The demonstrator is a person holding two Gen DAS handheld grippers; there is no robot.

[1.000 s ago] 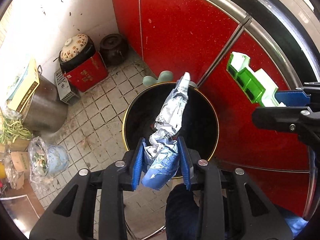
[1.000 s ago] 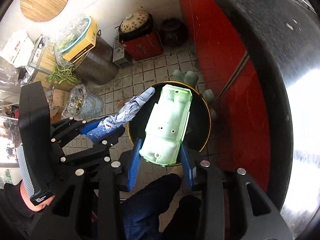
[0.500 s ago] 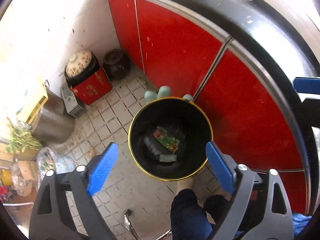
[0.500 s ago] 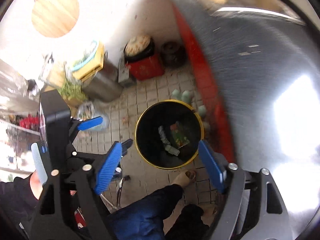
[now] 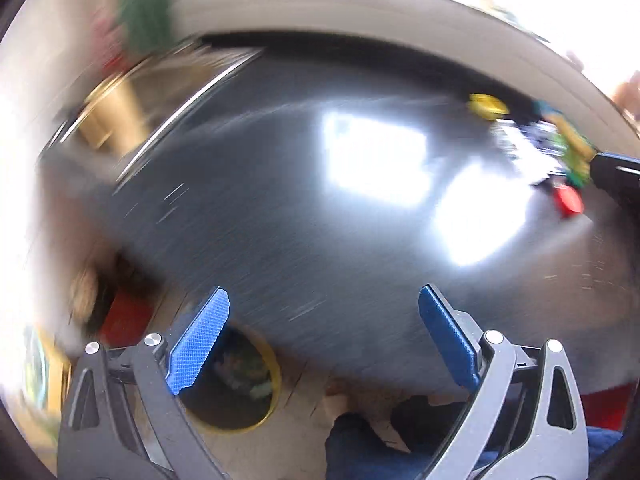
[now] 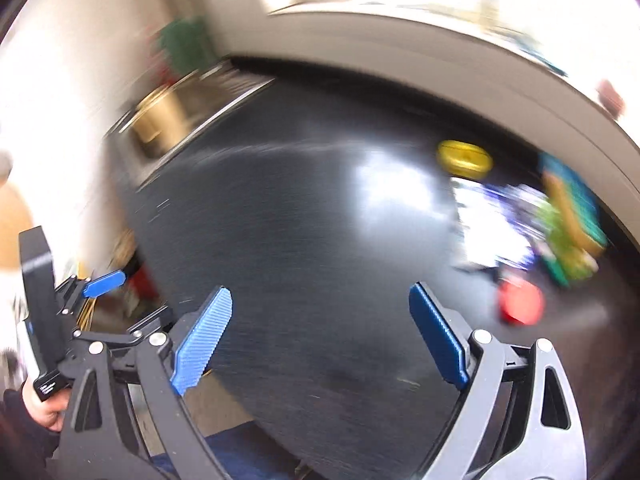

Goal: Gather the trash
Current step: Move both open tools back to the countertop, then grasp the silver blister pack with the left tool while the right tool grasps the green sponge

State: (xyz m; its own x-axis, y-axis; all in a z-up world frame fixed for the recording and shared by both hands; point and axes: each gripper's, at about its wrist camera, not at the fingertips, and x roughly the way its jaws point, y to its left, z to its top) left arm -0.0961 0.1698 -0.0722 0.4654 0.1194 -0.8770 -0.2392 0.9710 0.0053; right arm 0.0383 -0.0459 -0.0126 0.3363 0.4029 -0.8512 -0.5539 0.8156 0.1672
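Blurred colourful trash [image 6: 532, 220] litters the dark counter [image 6: 300, 240]; both grippers are opening, empty.

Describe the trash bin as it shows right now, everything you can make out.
The trash bin appears only in the left wrist view, low and left, partly behind the left gripper finger. It is round, black inside, with a yellow rim, standing upright on the tiled floor beside the dark countertop edge. Blurred greenish and pale scraps lie inside; motion blur hides what they are. Nothing visibly touches it: the gripper's jaws are opening with nothing between them, well above it.
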